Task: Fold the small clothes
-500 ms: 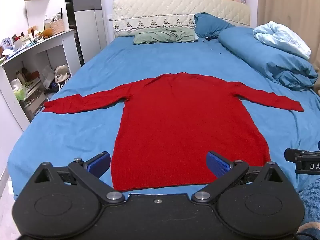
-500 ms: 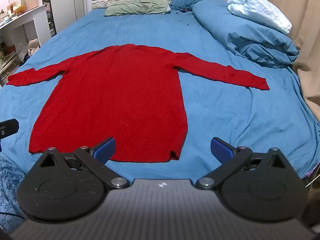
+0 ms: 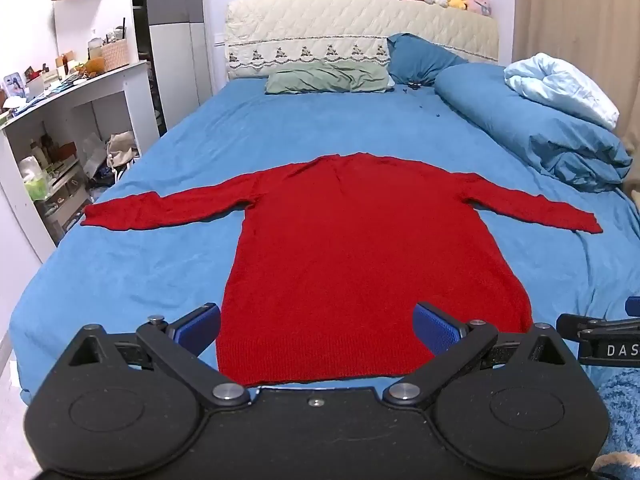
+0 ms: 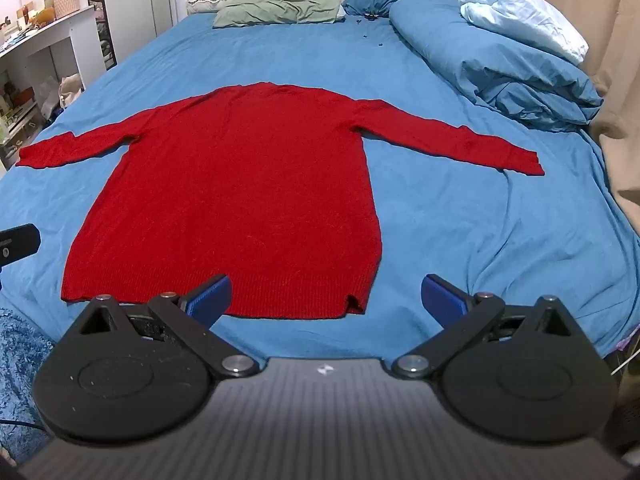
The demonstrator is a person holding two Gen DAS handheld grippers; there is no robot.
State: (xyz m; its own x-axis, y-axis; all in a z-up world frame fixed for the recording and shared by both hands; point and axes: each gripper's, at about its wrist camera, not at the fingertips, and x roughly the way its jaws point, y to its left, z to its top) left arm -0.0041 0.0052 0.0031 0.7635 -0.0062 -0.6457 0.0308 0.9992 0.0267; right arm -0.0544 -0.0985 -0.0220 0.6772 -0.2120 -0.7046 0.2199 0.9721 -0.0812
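Note:
A red long-sleeved sweater point(image 3: 360, 248) lies flat on the blue bed point(image 3: 160, 264), both sleeves spread out sideways, hem toward me. It also shows in the right wrist view point(image 4: 240, 200). My left gripper point(image 3: 318, 330) is open and empty, held above the hem near its left corner. My right gripper point(image 4: 326, 294) is open and empty, held above the hem's right corner point(image 4: 354, 302). Neither gripper touches the sweater. The right gripper's body shows at the right edge of the left wrist view point(image 3: 600, 340).
A rolled blue duvet point(image 3: 540, 136) with a pale blue blanket lies along the bed's right side. Pillows point(image 3: 328, 80) and a headboard with plush toys are at the far end. A white desk with shelves point(image 3: 60, 120) stands left of the bed. A curtain point(image 4: 616, 80) hangs on the right.
Both views have shifted very slightly; the sweater lies as before and both grippers stay open.

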